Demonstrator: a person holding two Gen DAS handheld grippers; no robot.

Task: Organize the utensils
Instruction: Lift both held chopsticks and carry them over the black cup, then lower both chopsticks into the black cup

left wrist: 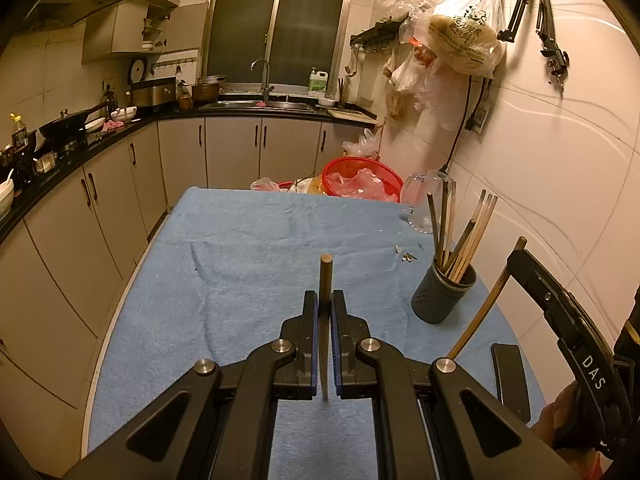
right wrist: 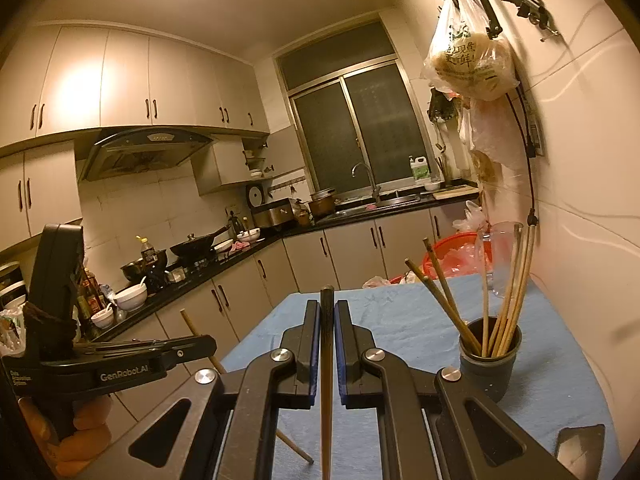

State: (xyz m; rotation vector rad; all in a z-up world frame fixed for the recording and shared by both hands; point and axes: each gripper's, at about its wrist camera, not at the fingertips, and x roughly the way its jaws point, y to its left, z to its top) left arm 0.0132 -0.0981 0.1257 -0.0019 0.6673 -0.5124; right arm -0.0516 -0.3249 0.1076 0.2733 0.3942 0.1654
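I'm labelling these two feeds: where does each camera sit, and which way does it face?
Left wrist: above the left claw, shut on a brown chopstick; faces the blue towel-covered table; right claw at right.
Right wrist: above the right claw, shut on a dark chopstick; left claw at left.
Shared: the grey chopstick cup.

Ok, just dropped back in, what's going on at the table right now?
A person is sorting chopsticks with a gripper in each hand. The left gripper is shut on one chopstick, and the right gripper is shut on a darker chopstick. Both are held above the blue towel, not yet dropped in. The dark holder cup at the right already has several chopsticks standing in it.
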